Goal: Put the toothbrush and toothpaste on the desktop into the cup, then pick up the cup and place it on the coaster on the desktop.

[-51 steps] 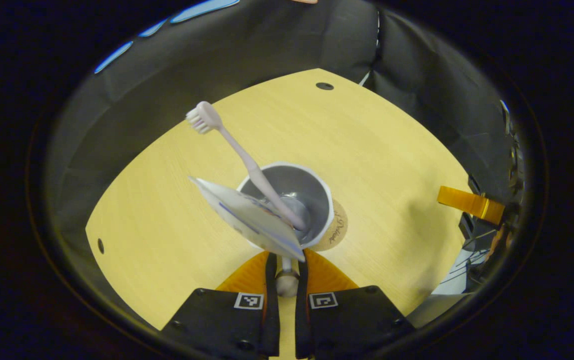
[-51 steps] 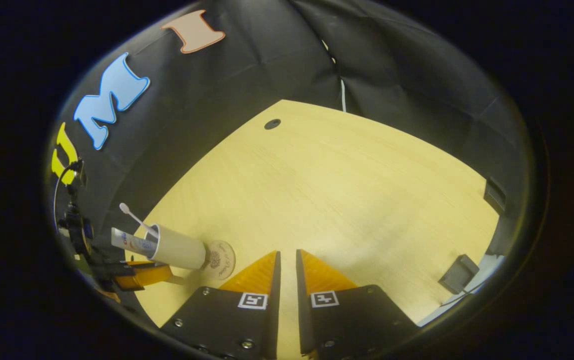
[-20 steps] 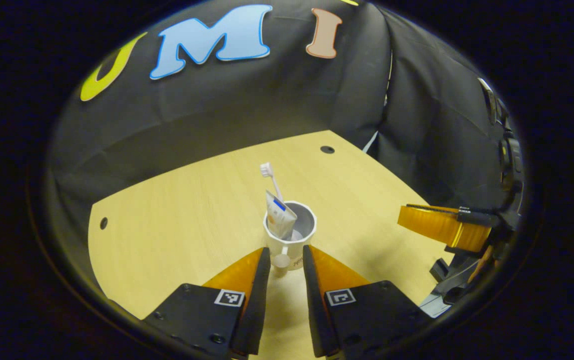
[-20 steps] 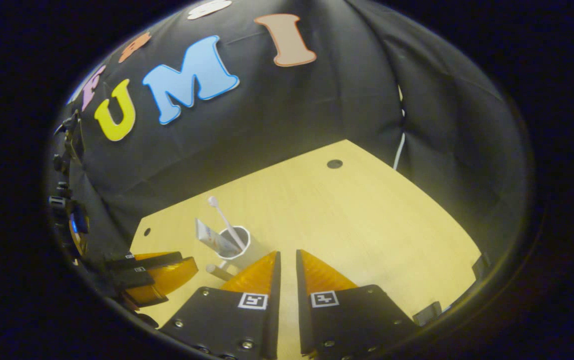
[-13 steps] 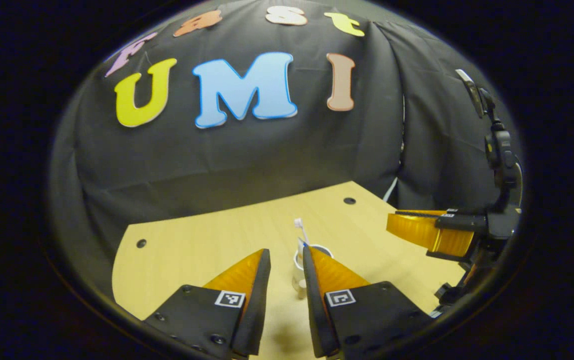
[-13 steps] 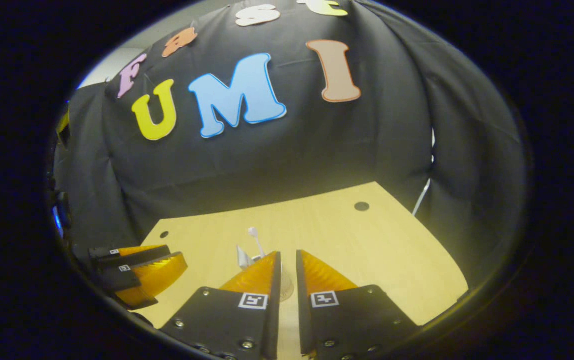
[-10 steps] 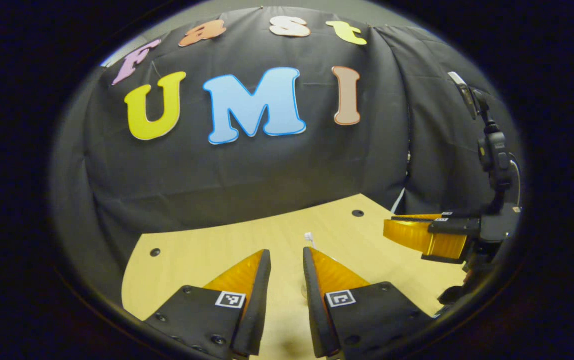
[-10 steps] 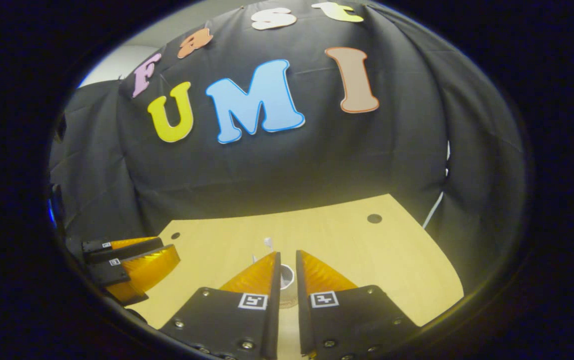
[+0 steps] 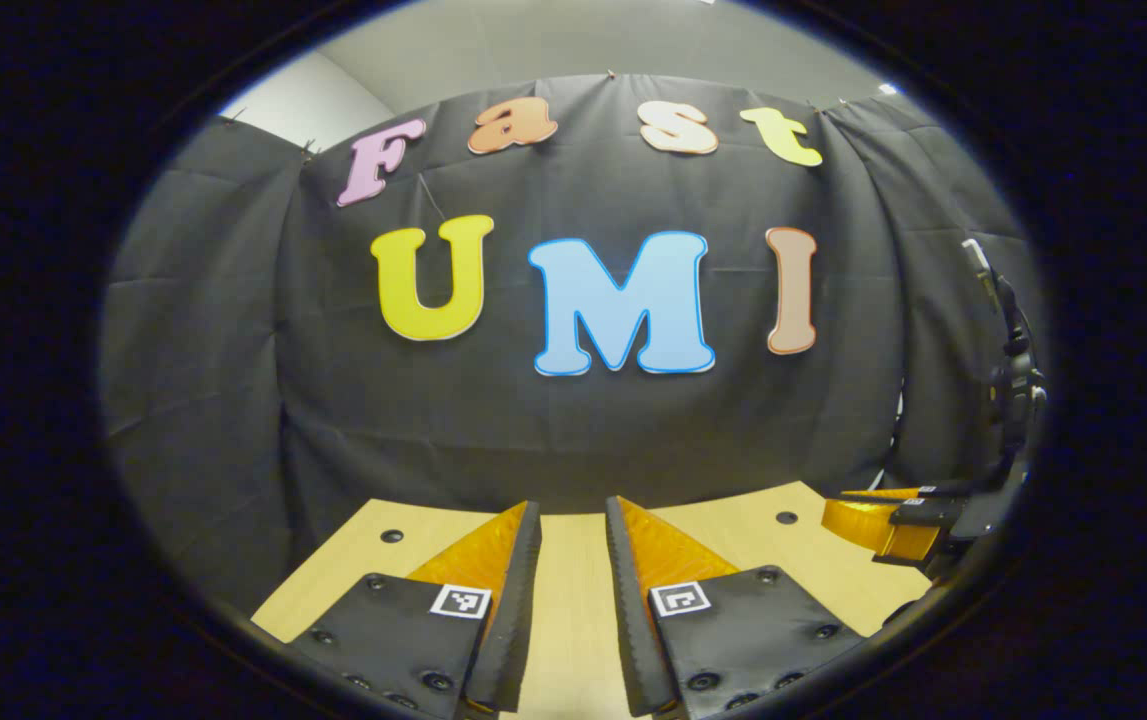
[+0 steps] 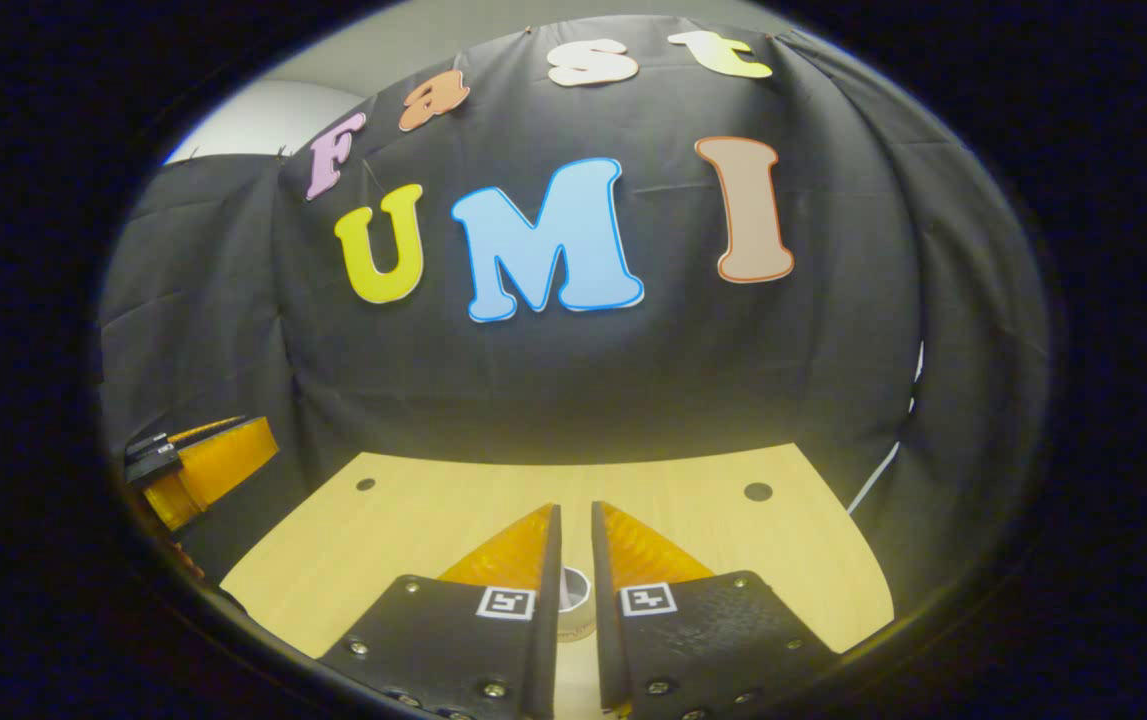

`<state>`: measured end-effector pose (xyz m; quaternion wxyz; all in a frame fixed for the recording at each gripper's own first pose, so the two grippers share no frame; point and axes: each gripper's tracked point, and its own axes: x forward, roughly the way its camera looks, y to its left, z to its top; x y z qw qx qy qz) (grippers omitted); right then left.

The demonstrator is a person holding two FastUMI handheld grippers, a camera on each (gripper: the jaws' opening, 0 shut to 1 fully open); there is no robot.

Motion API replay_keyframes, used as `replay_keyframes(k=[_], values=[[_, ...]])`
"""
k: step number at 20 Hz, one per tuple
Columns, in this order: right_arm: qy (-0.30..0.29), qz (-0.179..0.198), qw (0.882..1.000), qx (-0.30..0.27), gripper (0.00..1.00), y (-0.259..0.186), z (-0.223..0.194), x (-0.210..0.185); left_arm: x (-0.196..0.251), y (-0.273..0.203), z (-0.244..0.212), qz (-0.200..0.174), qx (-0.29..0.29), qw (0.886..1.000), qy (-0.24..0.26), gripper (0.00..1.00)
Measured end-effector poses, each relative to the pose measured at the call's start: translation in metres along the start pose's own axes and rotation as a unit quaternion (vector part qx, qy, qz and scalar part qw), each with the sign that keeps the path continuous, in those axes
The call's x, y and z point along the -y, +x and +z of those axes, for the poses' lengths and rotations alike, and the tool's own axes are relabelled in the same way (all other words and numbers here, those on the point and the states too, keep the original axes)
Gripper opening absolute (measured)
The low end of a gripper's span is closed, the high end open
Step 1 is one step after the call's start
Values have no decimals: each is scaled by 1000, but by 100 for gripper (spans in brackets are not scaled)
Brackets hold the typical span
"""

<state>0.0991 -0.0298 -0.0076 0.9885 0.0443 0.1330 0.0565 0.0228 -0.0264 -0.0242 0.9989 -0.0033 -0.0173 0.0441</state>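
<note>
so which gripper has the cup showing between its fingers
The right gripper: the cup rim peeks through the slit between its fingers. Between the left gripper fingers there is bare desk.

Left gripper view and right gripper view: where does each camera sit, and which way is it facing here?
Left gripper view: rides on the left gripper, level, facing the booth wall across the desktop; its own fingers show at the bottom, the right gripper at far right.
Right gripper view: rides on the right gripper, facing the same wall; own fingers at the bottom, a cup rim between them, left gripper at far left.
Shared: wall, desktop, each other's gripper.
</note>
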Motion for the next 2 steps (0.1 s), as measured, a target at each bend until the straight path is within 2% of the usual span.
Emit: replay_keyframes(k=[2], values=[[-11,-3,1000,23,17,-4,12,2,0,-6,19,10,33,999,-8,44]])
